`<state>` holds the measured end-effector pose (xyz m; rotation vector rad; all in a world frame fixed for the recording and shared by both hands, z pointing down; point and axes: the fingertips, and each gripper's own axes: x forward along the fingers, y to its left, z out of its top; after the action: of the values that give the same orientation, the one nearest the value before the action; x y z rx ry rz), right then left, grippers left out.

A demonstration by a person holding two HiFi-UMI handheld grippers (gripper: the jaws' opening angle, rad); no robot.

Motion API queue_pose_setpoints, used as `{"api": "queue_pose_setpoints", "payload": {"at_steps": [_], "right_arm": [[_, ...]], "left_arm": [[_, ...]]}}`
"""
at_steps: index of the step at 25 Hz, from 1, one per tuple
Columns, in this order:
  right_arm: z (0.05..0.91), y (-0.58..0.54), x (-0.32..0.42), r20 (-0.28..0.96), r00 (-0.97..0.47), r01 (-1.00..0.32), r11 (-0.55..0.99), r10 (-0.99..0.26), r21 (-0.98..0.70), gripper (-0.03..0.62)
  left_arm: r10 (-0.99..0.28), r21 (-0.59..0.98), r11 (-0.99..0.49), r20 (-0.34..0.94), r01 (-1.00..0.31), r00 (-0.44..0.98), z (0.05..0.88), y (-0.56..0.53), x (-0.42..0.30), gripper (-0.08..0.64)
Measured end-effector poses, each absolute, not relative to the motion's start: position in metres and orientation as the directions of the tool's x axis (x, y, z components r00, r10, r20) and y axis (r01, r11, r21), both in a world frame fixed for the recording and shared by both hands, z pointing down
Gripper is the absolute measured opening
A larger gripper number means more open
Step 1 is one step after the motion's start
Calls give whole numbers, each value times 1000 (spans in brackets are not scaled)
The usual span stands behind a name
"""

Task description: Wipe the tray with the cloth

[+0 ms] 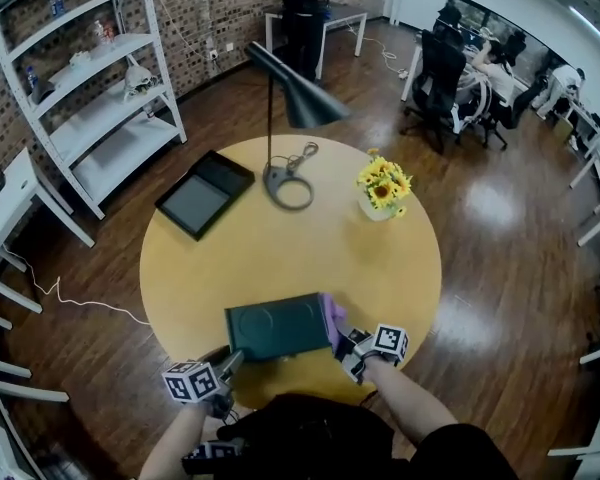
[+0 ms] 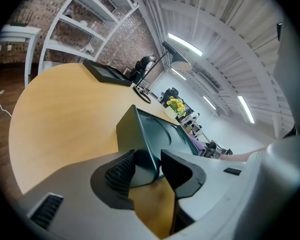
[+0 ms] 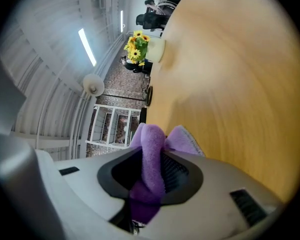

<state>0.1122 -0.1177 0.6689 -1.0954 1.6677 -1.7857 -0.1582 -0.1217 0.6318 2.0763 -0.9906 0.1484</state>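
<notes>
A dark green tray (image 1: 278,326) lies near the front edge of the round yellow table (image 1: 280,248). My left gripper (image 1: 230,360) is at the tray's near left corner. In the left gripper view the tray (image 2: 160,134) has its corner rim between the two pads, and my left gripper (image 2: 149,164) is shut on it. A purple cloth (image 1: 332,318) sits at the tray's right edge, bunched in my right gripper (image 1: 348,346). In the right gripper view the cloth (image 3: 151,154) fills the gap between the jaws of that gripper (image 3: 152,171) and sticks out in front.
A black desk lamp (image 1: 285,183) stands at the table's middle back, with a vase of yellow flowers (image 1: 383,190) to its right and a flat black tablet-like slab (image 1: 205,194) to its left. White shelves (image 1: 90,88) stand far left; office chairs (image 1: 435,73) far right.
</notes>
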Motion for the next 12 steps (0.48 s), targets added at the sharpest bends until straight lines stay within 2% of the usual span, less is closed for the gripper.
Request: {"api": "queue_pose_setpoints", "payload": {"at_steps": [8, 12], "right_arm": [[668, -81, 111, 233, -581, -148, -180, -779, -972, 98], [666, -68, 108, 272, -618, -209, -180, -737, -961, 98]], "left_arm": [[-683, 751, -246, 314, -612, 659, 630, -124, -170, 132], [-691, 749, -238, 317, -618, 650, 624, -124, -172, 135]]}}
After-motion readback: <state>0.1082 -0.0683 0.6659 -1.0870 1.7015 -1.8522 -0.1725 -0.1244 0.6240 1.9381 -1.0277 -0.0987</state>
